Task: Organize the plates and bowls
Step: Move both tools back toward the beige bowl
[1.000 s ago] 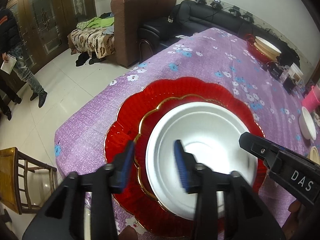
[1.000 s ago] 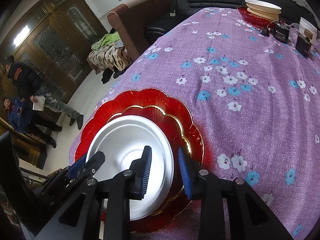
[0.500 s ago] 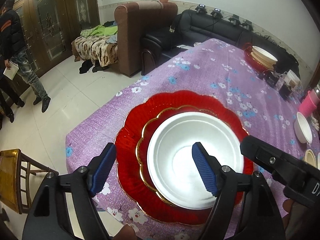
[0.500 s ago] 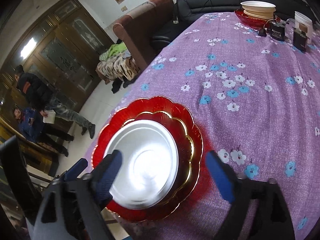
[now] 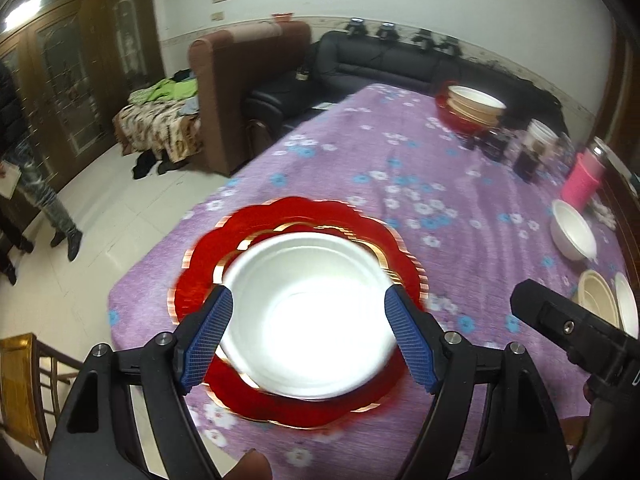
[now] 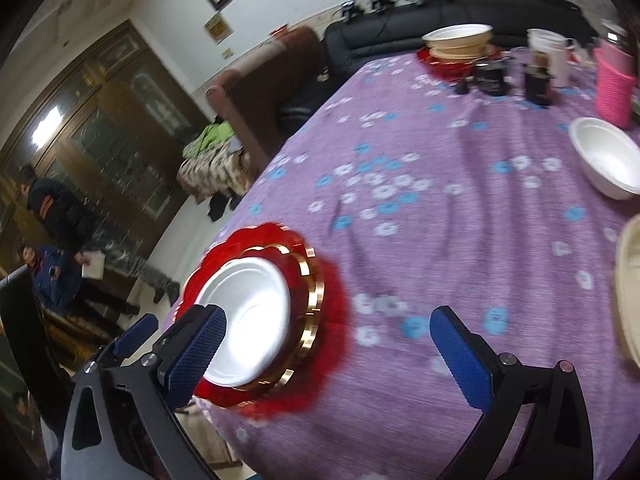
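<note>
1. Both hand-held grippers have opened and drawn back since the earlier frames: a second ago each was nearly closed at the rim of the white bowl; now both stand clear of it.
2. Left hand-held gripper (image 5: 308,336): jaws spread wide, nothing held. In its own view the blue pads frame the white bowl (image 5: 308,312) on either side without touching it.
3. Right hand-held gripper (image 6: 328,356): jaws equally wide, nothing held, hanging over the bare purple surface (image 6: 440,220) just beside the stack.
4. Location of the stack: the white bowl sits in a gold-rimmed red plate (image 5: 230,258), which rests in turn on a larger scalloped red plate (image 5: 304,212), near the surface's corner edge. It appears settled and centred.
5. Items outstanding, by judgement: another white bowl (image 6: 604,160) and a cream bowl (image 5: 598,300) lie loose at the right side, well apart from the stack. A further red plate with bowls (image 6: 460,46) stands at the far end.
6. Handling assessment: the white bowl looks thin and light, probably disposable foam or paper; its wall would likely flex or dent under a hard pinch. Recommend taking it at the rim, one pad inside and one outside, with gentle closure.
7. The red plates look rigid and glossy, so probably slippery; grip at the scalloped edge.
8. Motion blur obscures fine detail in both views.
</note>
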Demonstrator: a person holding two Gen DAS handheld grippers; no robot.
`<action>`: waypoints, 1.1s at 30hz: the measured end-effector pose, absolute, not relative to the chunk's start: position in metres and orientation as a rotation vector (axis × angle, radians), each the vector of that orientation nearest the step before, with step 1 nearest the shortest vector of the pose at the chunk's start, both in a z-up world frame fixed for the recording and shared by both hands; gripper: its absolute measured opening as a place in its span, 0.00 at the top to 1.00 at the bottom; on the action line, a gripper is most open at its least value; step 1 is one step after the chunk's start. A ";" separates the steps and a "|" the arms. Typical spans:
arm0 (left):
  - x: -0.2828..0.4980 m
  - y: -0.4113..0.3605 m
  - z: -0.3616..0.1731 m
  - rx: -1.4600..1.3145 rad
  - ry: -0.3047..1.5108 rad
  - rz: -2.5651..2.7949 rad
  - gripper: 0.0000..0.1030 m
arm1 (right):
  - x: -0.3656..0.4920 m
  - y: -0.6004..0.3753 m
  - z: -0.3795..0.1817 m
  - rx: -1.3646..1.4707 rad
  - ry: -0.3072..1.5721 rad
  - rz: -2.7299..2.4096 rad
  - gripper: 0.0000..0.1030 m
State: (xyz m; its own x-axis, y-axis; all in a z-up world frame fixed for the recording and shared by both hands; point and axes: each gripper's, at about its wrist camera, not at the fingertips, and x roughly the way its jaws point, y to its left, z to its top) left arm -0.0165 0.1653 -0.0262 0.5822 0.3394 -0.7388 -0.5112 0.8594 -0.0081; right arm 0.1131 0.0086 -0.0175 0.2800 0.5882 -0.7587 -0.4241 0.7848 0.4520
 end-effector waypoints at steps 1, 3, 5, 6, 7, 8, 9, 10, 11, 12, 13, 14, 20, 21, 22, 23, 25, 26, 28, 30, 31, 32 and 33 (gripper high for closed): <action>-0.013 0.157 -0.026 -0.219 0.816 0.476 0.23 | 0.112 -0.002 -0.017 0.181 1.089 0.666 0.01; -0.006 0.142 -0.027 -0.197 0.821 0.439 0.23 | 0.111 -0.019 -0.015 0.189 1.083 0.638 0.01; 0.000 0.127 -0.028 -0.179 0.832 0.399 0.23 | 0.112 -0.041 -0.014 0.200 1.075 0.601 0.00; 0.003 0.119 -0.028 -0.171 0.835 0.378 0.23 | 0.111 -0.047 -0.013 0.203 1.073 0.590 0.00; 0.004 0.112 -0.028 -0.164 0.837 0.362 0.23 | 0.111 -0.059 -0.012 0.208 1.069 0.574 0.00; 0.006 0.106 -0.029 -0.158 0.843 0.344 0.23 | 0.111 -0.069 -0.011 0.216 1.066 0.557 0.00; 0.009 0.099 -0.029 -0.153 0.850 0.323 0.23 | 0.111 -0.079 -0.010 0.227 1.063 0.542 0.00; 0.012 0.093 -0.030 -0.148 0.854 0.303 0.23 | 0.110 -0.091 -0.008 0.245 1.056 0.530 0.00; 0.014 0.087 -0.031 -0.144 0.859 0.286 0.23 | 0.109 -0.101 -0.006 0.258 1.049 0.520 0.00; 0.017 0.081 -0.032 -0.139 0.865 0.270 0.24 | 0.108 -0.109 -0.004 0.266 1.043 0.509 0.00; 0.020 0.075 -0.033 -0.137 0.870 0.250 0.24 | 0.106 -0.120 -0.002 0.275 1.033 0.495 0.00; 0.022 0.069 -0.033 -0.137 0.872 0.228 0.24 | 0.105 -0.131 0.000 0.283 1.026 0.481 0.00; 0.039 0.026 -0.036 -0.105 0.898 0.119 0.24 | 0.101 -0.194 0.002 0.359 1.020 0.359 0.00; 0.043 0.020 -0.036 -0.101 0.904 0.100 0.24 | 0.101 -0.204 0.001 0.373 1.021 0.341 0.00; 0.047 0.013 -0.036 -0.101 0.908 0.078 0.24 | 0.102 -0.214 -0.001 0.395 1.025 0.325 0.00; 0.050 0.007 -0.036 -0.096 0.912 0.062 0.24 | 0.102 -0.221 -0.002 0.415 1.030 0.318 0.00; 0.058 -0.006 -0.037 -0.079 0.917 0.042 0.24 | 0.105 -0.237 -0.007 0.470 1.042 0.299 0.00; 0.061 -0.012 -0.038 -0.072 0.918 0.034 0.24 | 0.106 -0.245 -0.009 0.500 1.045 0.290 0.00; 0.069 -0.023 -0.040 -0.061 0.934 0.012 0.24 | 0.109 -0.257 -0.013 0.550 1.052 0.283 0.00; 0.074 -0.032 -0.042 -0.060 0.942 -0.005 0.24 | 0.113 -0.266 -0.018 0.588 1.062 0.281 0.00; 0.079 -0.036 -0.043 -0.057 0.944 -0.015 0.24 | 0.114 -0.269 -0.020 0.600 1.065 0.278 0.00; 0.082 -0.040 -0.044 -0.055 0.948 -0.016 0.24 | 0.115 -0.272 -0.022 0.613 1.069 0.274 0.00; 0.087 -0.044 -0.045 -0.057 0.952 -0.020 0.24 | 0.117 -0.275 -0.025 0.626 1.074 0.271 0.00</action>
